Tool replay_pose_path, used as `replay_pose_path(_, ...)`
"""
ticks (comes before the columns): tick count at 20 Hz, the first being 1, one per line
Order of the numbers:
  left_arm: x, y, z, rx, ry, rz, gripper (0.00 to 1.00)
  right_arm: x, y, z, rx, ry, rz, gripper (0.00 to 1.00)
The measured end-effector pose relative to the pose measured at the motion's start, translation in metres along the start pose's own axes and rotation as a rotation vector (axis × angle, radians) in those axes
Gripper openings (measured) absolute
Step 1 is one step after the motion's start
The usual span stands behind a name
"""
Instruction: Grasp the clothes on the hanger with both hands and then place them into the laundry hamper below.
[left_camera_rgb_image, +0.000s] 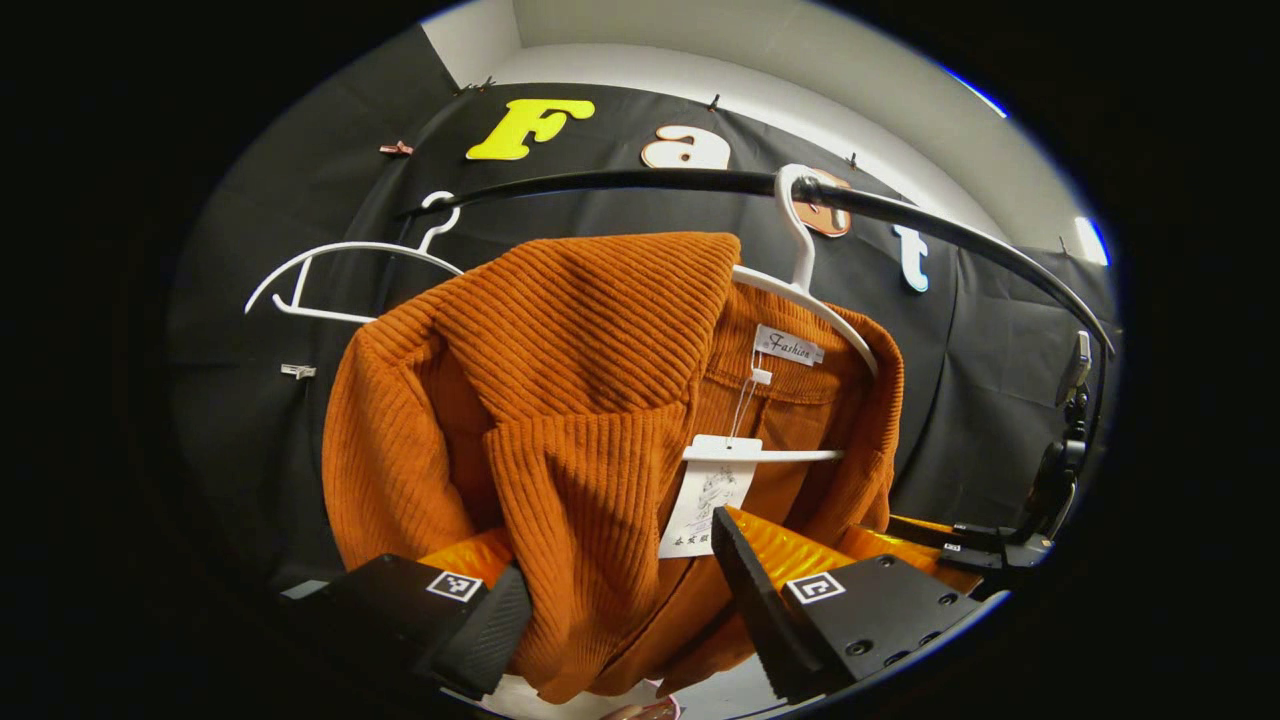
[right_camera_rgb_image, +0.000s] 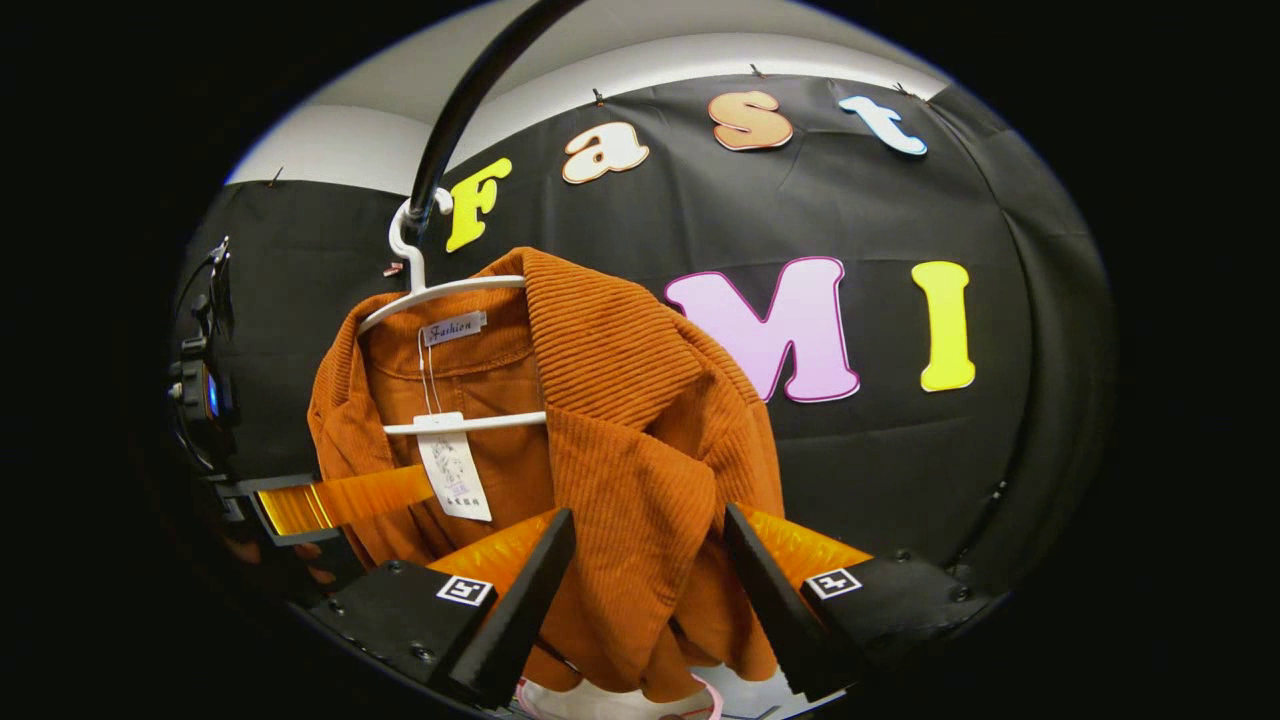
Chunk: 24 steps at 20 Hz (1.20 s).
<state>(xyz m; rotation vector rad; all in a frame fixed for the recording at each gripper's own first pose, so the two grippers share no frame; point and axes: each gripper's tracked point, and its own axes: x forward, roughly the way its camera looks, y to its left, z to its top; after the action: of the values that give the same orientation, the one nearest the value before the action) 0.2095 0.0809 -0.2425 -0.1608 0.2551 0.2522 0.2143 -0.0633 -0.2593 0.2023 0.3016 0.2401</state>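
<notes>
An orange corduroy jacket (left_camera_rgb_image: 560, 400) hangs on a white hanger (left_camera_rgb_image: 800, 260) from a black rail (left_camera_rgb_image: 640, 182), with a paper tag (left_camera_rgb_image: 705, 500) dangling inside its collar. My left gripper (left_camera_rgb_image: 620, 570) is open, its fingers standing wide on either side of the jacket's front panel. In the right gripper view the same jacket (right_camera_rgb_image: 620, 400) hangs from the hanger (right_camera_rgb_image: 420, 285). My right gripper (right_camera_rgb_image: 650, 540) is open too, straddling the other front panel. Each gripper shows at the edge of the other's view, the right gripper (left_camera_rgb_image: 990, 545) and the left gripper (right_camera_rgb_image: 300, 505).
An empty white hanger (left_camera_rgb_image: 340, 270) hangs on the rail to the left of the jacket. Black cloth covers the wall behind. Below the jacket's hem a white and pink edge (right_camera_rgb_image: 620, 700) peeks out; I cannot tell what it is.
</notes>
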Motion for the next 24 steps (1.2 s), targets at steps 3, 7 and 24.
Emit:
replay_pose_path(3, 0.004, 0.003, -0.002, 0.006, 0.007, 0.018, 0.94, 0.010, 0.018, -0.003, 0.019, 0.002, 0.048, 0.97)
replay_pose_path(7, 0.006, 0.009, 0.000, -0.009, -0.007, 0.058, 0.94, 0.032, 0.019, -0.010, 0.040, 0.012, 0.014, 0.97)
replay_pose_path(24, -0.042, 0.079, 0.050, 0.096, -0.111, 0.271, 0.08, 0.029, -0.063, 0.050, 0.012, -0.078, 0.011, 0.16)
